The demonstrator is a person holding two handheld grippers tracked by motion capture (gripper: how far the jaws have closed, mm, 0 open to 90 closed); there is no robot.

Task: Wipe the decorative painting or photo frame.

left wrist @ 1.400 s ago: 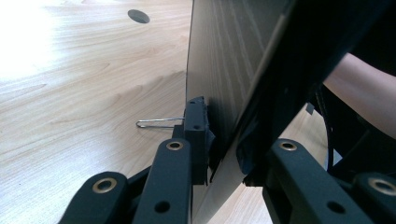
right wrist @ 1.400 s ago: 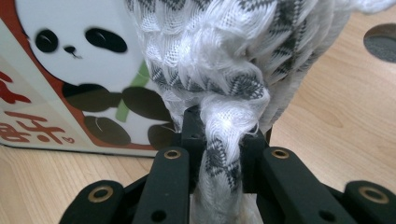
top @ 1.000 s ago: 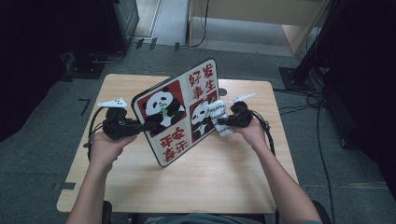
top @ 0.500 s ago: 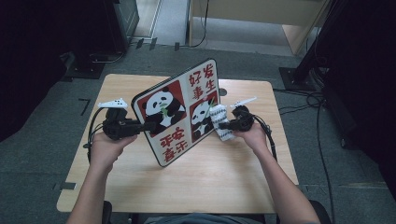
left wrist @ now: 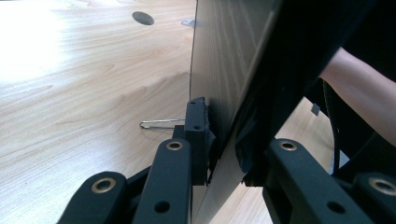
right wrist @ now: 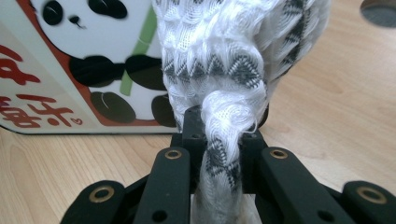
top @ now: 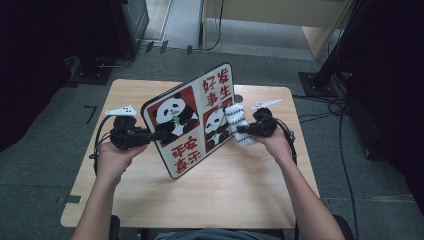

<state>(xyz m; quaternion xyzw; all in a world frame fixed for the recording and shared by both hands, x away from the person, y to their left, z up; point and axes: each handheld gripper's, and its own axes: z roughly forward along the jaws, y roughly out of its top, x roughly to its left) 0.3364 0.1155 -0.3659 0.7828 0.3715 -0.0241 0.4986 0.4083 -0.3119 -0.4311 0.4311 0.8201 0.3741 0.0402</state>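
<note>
Surface: a wooden table (top: 150, 200) was used.
Left gripper (top: 150, 135): the panda board (top: 192, 120) was pinched at its edge, tilted.
Right gripper (top: 241, 131): a white patterned cloth (top: 236, 120) was clamped against the board.

a panda-printed board (top: 192, 120) with red panels and red characters stands tilted on its lower edge mid-table. a white cloth with grey zigzags (top: 236, 124), bunched up, presses against its printed face.

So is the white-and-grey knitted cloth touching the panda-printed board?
Touching: in the high view the cloth, pinched in the right gripper, lies against the board face.
</note>
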